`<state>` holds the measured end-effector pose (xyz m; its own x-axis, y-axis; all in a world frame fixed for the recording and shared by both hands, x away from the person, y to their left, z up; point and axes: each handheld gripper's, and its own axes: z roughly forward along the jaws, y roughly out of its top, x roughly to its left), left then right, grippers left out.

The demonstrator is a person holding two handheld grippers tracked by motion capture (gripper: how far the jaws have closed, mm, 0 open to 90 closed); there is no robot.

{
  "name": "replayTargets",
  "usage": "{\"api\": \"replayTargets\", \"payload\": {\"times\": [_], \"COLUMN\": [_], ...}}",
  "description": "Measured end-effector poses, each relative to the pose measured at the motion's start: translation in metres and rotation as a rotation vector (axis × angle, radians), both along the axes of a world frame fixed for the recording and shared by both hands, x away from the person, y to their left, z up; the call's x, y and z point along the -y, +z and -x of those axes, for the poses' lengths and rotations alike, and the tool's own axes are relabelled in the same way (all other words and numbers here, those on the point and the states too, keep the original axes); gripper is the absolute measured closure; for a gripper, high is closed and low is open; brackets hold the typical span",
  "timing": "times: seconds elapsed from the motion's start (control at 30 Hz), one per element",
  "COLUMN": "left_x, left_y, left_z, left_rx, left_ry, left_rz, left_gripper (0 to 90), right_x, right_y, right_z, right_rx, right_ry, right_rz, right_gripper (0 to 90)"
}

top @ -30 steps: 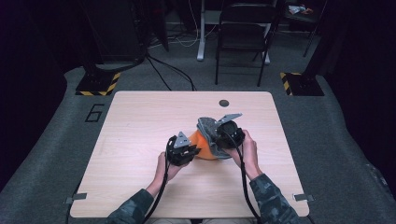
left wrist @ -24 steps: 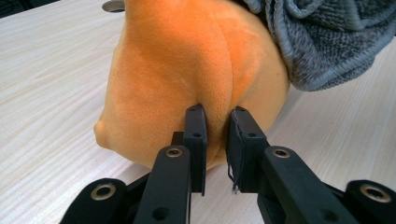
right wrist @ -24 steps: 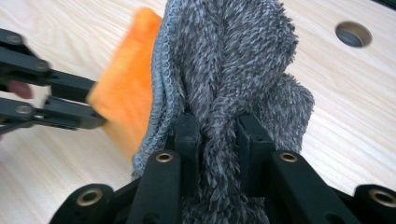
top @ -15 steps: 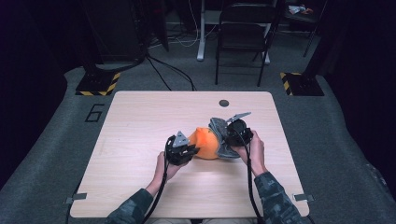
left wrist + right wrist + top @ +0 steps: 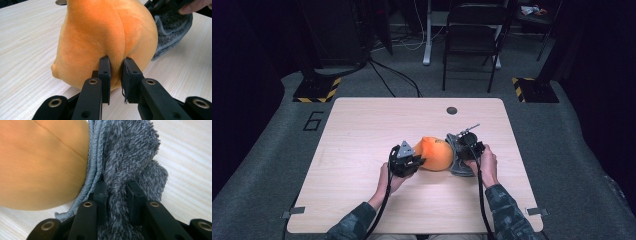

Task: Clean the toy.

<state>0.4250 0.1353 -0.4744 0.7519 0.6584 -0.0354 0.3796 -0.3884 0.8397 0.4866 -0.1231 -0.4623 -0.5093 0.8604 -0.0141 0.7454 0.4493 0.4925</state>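
An orange plush cushion (image 5: 436, 153) lies on the wooden table (image 5: 362, 125), partly inside a fuzzy grey cover (image 5: 457, 159). My left gripper (image 5: 411, 161) is at the cushion's left end, shut on a pinch of its orange fabric (image 5: 115, 50). The left gripper (image 5: 116, 72) has the fold squeezed between both pads. At the cushion's right end, my right gripper (image 5: 464, 150) is shut on the grey cover (image 5: 125, 165), whose fleece bunches between the pads; the right gripper (image 5: 116, 195) sits by the cover's bound edge against the orange cushion (image 5: 42, 162).
A small dark round grommet (image 5: 452, 110) is set in the table near its far edge. Beyond the table stand a black folding chair (image 5: 474, 35) and a yellow-and-black striped base (image 5: 318, 89) on the grey carpet.
My right gripper has moved right and down with the grey cover, which has slid off most of the cushion, so more orange shows. The left gripper has stayed put.
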Motion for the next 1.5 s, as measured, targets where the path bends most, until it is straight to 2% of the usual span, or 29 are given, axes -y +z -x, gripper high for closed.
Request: {"api": "replayTargets", "payload": {"times": [0.1, 0.2, 0.23, 0.37, 0.53, 0.63, 0.67, 0.8, 0.83, 0.93, 1.03, 1.1, 1.33, 1.5], "left_x": [-0.001, -0.001, 0.0, 0.002, 0.002, 0.003, 0.003, 0.003, 0.004, 0.003, 0.003, 0.003, 0.002, 0.002], "left_y": [0.0, 0.0, 0.0, 0.001, 0.001, 0.001, 0.001, 0.001, 0.001, 0.001, 0.001, 0.001, 0.0, 0.0], "left_z": [0.0, 0.0, 0.0, 0.001, 0.002, 0.002, 0.002, 0.003, 0.003, 0.002, 0.002, 0.002, 0.001, 0.001], "left_rx": [0.002, 0.001, 0.004, 0.012, 0.008, 0.015, 0.02, 0.025, 0.025, 0.022, 0.022, 0.02, 0.015, 0.014], "left_ry": [0.002, 0.006, 0.006, 0.002, -0.003, -0.001, -0.004, -0.005, -0.002, -0.005, -0.005, -0.003, -0.003, -0.002], "left_rz": [0.003, 0.01, 0.008, 0.004, 0.003, 0.007, 0.0, -0.002, -0.003, -0.003, -0.002, 0.0, -0.002, 0.001], "left_gripper": [78.4, 78.4, 78.4, 78.4, 78.4, 78.3, 78.3, 78.2, 78.3, 78.2, 78.3, 78.3, 78.2, 78.2], "right_x": [0.002, 0.004, 0.004, 0.002, -0.011, -0.023, -0.026, -0.039, -0.041, -0.043, -0.039, -0.034, -0.021, -0.011], "right_y": [0.006, 0.022, 0.027, 0.052, 0.074, 0.08, 0.08, 0.076, 0.073, 0.066, 0.065, 0.064, 0.055, 0.042], "right_z": [0.001, 0.005, 0.007, 0.016, 0.029, 0.037, 0.038, 0.041, 0.041, 0.039, 0.036, 0.034, 0.024, 0.016], "right_rx": [0.007, 0.041, 0.066, 0.114, 0.165, 0.167, 0.179, 0.167, 0.156, 0.157, 0.16, 0.153, 0.109, 0.073], "right_ry": [-0.003, -0.007, -0.002, 0.023, 0.102, 0.141, 0.162, 0.208, 0.212, 0.198, 0.178, 0.166, 0.117, 0.071], "right_rz": [-0.007, -0.024, -0.029, -0.08, -0.16, -0.19, -0.201, -0.207, -0.196, -0.156, -0.127, -0.126, -0.089, -0.066], "right_gripper": [73.2, 73.2, 73.2, 73.2, 73.2, 73.2, 73.2, 73.1, 73.2, 73.2, 73.1, 73.1, 73.1, 73.1]}}
